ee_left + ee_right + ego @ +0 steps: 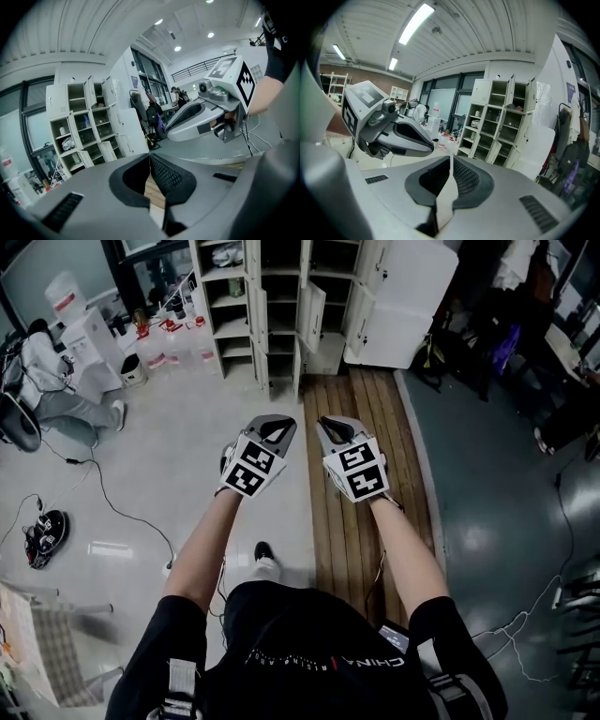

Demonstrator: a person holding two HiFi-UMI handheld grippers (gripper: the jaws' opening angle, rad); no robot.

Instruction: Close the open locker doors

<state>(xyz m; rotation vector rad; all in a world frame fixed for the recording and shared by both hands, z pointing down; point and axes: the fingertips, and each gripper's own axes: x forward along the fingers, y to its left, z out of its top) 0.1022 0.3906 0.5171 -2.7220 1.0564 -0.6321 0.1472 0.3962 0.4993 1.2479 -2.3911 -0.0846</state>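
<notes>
Left tongs (278, 427) and right tongs (331, 426) are both closed tip to tip with nothing between them, held side by side over the floor (187, 456), well apart from the white lockers (272, 296) ahead, where several locker doors (312, 315) stand open, exact count unclear.

Two bare forearms (202, 549) hold the left tongs (278, 427) and right tongs (330, 427) side by side, pointing toward white lockers (281, 306) with several doors open. A wooden floor strip (361, 427) runs up to them; a person (47, 371) crouches far left.
</notes>
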